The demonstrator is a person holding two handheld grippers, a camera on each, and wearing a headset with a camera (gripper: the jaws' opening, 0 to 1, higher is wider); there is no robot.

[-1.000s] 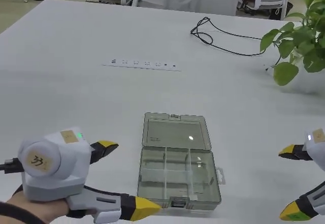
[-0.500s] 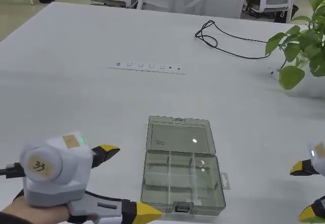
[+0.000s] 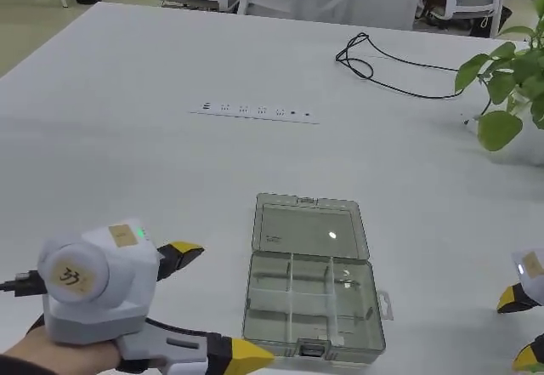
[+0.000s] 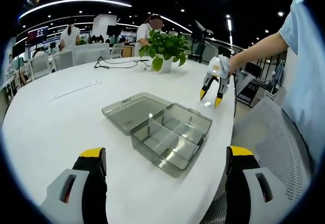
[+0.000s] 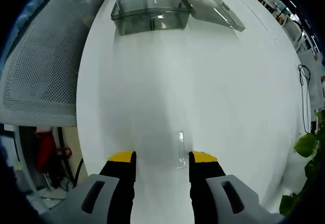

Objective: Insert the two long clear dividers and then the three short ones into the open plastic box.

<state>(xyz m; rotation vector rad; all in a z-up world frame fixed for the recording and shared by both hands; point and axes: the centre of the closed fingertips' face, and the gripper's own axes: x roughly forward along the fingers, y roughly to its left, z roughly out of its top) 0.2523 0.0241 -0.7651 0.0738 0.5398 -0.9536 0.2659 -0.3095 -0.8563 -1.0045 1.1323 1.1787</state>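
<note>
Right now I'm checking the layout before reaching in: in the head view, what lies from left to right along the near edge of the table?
left gripper → open plastic box → right gripper

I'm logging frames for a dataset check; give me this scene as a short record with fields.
box: open on the table, lid laid flat behind
dividers: clear ones already form compartments inside
loose clear piece: on the table between right gripper's jaws, not gripped
left gripper: open, empty, left of box
right gripper: open
</note>
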